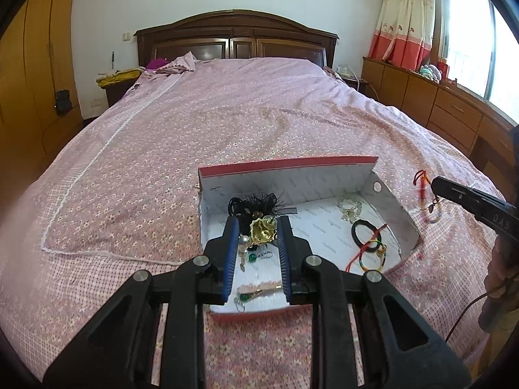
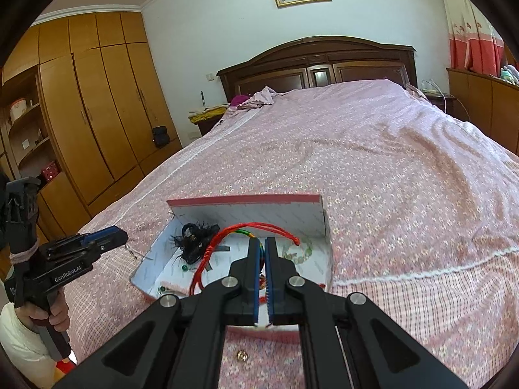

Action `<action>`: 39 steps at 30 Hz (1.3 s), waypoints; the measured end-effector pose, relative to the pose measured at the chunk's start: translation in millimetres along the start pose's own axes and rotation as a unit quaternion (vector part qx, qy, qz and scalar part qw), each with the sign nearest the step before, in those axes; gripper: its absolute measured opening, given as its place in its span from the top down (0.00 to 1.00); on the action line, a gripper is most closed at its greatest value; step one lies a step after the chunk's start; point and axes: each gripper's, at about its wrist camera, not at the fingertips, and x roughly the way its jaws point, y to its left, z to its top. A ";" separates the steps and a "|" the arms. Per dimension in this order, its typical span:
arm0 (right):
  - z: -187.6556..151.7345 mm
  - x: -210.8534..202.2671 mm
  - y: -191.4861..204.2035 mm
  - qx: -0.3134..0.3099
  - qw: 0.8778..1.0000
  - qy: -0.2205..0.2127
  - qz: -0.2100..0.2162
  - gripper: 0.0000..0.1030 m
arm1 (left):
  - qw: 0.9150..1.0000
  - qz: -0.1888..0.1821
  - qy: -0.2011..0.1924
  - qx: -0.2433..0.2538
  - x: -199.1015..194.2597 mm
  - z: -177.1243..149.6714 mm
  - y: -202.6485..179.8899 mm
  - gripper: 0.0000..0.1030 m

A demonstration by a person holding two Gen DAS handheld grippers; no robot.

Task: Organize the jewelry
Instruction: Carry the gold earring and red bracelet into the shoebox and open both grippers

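Note:
A white-lined red box (image 1: pixel 395 207) sits open on the pink bedspread. It holds a black feather hairpiece (image 1: pixel 256 202), a gold flower brooch (image 1: pixel 263 230), a black bangle (image 1: pixel 365 232), a red-cord bracelet with coloured beads (image 1: pixel 373 253), pale beads (image 1: pixel 350 209), a pearl and green earrings. My left gripper (image 1: pixel 258 223) is open above the box, its jaws either side of the brooch. My right gripper (image 2: pixel 262 243) is shut on a red cord bracelet (image 2: pixel 227 236) above the box (image 2: pixel 246 201); it also shows in the left wrist view (image 1: pixel 425 194).
The wide bed (image 1: pixel 227 113) stretches ahead to a dark wooden headboard (image 1: pixel 236 35). Wooden wardrobes (image 2: pixel 97 103) stand at the left, low cabinets (image 1: pixel 421 97) under the window at the right. A small round trinket (image 2: pixel 241 355) lies on the bedspread in front of the box.

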 end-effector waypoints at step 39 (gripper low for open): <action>-5.1 77.8 -21.1 0.020 0.998 0.060 -0.012 0.82 | 0.996 0.038 0.077 -0.028 93.6 -13.3 -0.1 0.64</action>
